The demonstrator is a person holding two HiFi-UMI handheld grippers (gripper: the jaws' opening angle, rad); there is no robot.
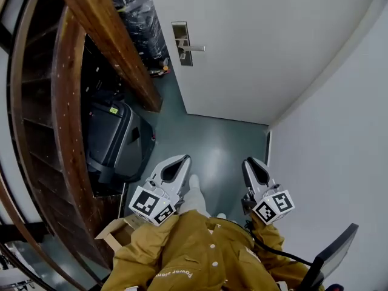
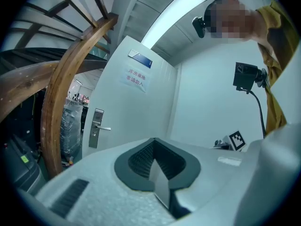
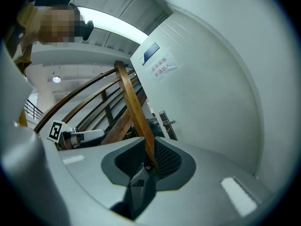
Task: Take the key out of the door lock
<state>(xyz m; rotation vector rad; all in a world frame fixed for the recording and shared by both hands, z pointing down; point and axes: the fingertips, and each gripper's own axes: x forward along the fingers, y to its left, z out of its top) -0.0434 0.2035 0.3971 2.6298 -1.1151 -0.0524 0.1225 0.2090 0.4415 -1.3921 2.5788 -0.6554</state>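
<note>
Back from the door (image 1: 260, 35), over the floor (image 1: 212, 144), the left gripper (image 1: 180, 160) sits closed and empty; the right gripper's (image 1: 252, 162) jaws are closing, nothing between them.

This is a small lobby at the foot of a staircase in a workplace building rather than a home. A plain white door (image 1: 267, 41) with a metal lock plate (image 1: 180, 43) and lever handle (image 1: 193, 48) carries a blue plate (image 2: 141, 59) and a printed notice (image 2: 136, 79) above it. Left of the door, a curved wooden staircase (image 1: 66, 102) sweeps overhead, and the space beneath it serves as storage: plastic-wrapped goods (image 1: 142, 23), a dark grey case (image 1: 115, 138) and a cardboard box (image 1: 118, 232). Before the door lies a smooth grey-green floor (image 1: 206, 138); right of it stands a bare white wall (image 1: 339, 150). Above the door runs a long ceiling light (image 2: 174, 13).
</note>
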